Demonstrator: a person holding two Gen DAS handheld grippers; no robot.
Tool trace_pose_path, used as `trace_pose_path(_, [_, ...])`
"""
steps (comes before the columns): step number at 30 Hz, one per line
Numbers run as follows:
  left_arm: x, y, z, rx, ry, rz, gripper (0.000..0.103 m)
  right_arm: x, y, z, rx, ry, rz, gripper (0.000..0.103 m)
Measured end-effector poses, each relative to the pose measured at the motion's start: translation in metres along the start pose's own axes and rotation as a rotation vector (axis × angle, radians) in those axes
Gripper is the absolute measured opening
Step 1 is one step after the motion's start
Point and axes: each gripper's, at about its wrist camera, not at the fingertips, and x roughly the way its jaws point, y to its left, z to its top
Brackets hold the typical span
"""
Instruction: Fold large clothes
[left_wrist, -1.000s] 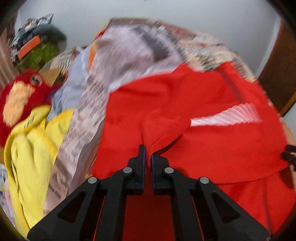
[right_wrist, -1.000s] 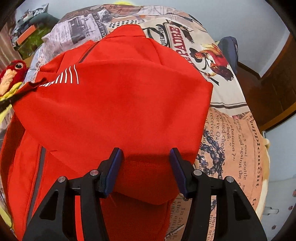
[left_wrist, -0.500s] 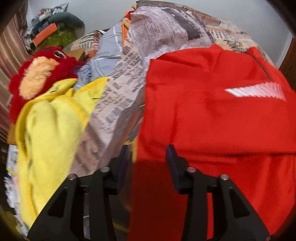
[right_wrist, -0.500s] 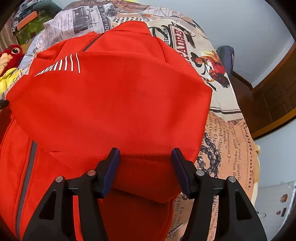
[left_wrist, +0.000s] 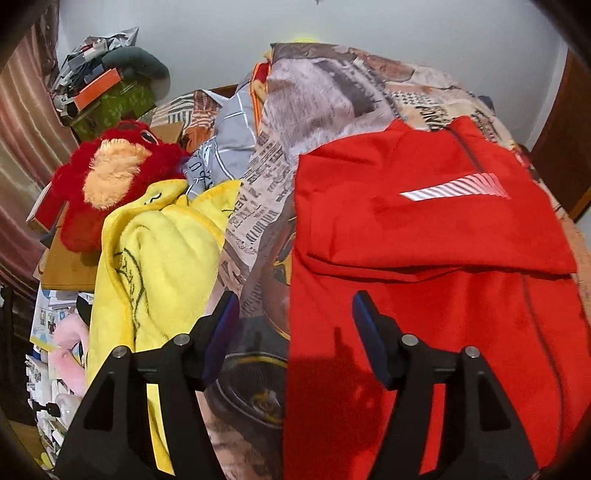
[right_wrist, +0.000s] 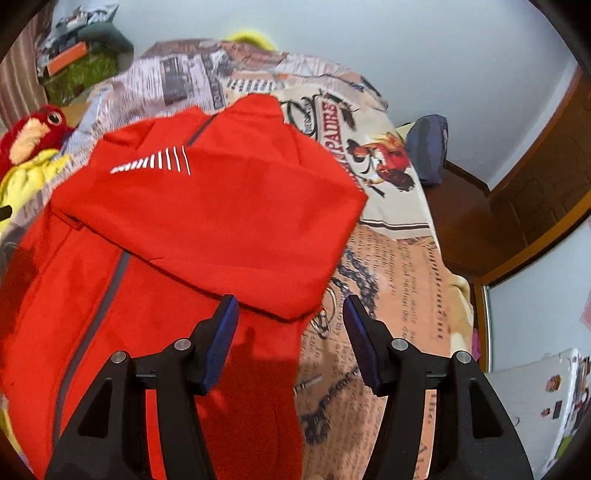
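Under the folded red jacket (right_wrist: 207, 221), its lower layers lie hidden.

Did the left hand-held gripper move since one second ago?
Yes. The left hand-held gripper let go of the red jacket, its jaws opening, and drew back toward the yellow towel.

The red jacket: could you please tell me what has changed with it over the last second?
The left tool has just opened, letting go of the red jacket, and backed off. The right tool, open throughout, also withdrew. The jacket stays folded on the printed bedspread.
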Motion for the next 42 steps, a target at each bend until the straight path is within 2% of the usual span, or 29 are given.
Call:
trace_pose_path(4, [-0.014, -0.009, 0.007, -0.014, -0.015, -0.053, 0.063, -0.012, -0.006, 0.003, 0.006, -0.02, -0.007, 0.055])
trace_pose_path(7, [-0.02, -0.02, 0.023, -0.009, -0.038, -0.089, 0.063, -0.016, -0.01, 0.012, 0.025, -0.04, 0.02, 0.055])
trace_pose_path(12, [-0.014, -0.048, 0.071, -0.008, -0.091, -0.15, 0.064, -0.005, -0.015, 0.043, 0.083, -0.062, 0.051, 0.055])
trace_pose_path(16, [0.006, -0.065, 0.118, -0.036, -0.102, -0.239, 0.066, 0.017, -0.018, 0.082, 0.103, -0.061, 0.129, 0.055])
trace_pose_path(23, [0.07, -0.099, 0.192, -0.03, -0.06, -0.294, 0.066, 0.065, -0.021, 0.139, 0.116, -0.065, 0.144, 0.055])
trace_pose_path(26, [0.095, -0.109, 0.209, -0.021, -0.054, -0.345, 0.066, 0.087, -0.017, 0.16, 0.089, -0.059, 0.14, 0.055])
trace_pose_path(29, [0.122, -0.115, 0.218, -0.014, -0.04, -0.387, 0.066, 0.106, -0.009, 0.178, 0.027, -0.074, 0.1, 0.055])
trace_pose_path(32, [0.156, -0.124, 0.227, 0.002, -0.017, -0.37, 0.066, 0.122, -0.004, 0.192, -0.001, -0.099, 0.092, 0.055])
trace_pose_path(36, [0.193, -0.13, 0.23, 0.006, -0.014, -0.36, 0.066, 0.154, -0.001, 0.209, 0.03, -0.085, 0.153, 0.055])
trace_pose_path(39, [0.221, -0.134, 0.231, -0.033, 0.036, -0.392, 0.066, 0.177, -0.005, 0.217, 0.088, -0.074, 0.184, 0.055])
trace_pose_path(41, [0.236, -0.138, 0.231, -0.045, 0.068, -0.374, 0.066, 0.191, -0.007, 0.222, 0.118, -0.054, 0.241, 0.056])
trace_pose_path(42, [0.244, -0.14, 0.231, -0.059, 0.078, -0.37, 0.066, 0.202, -0.008, 0.224, 0.131, -0.023, 0.304, 0.056])
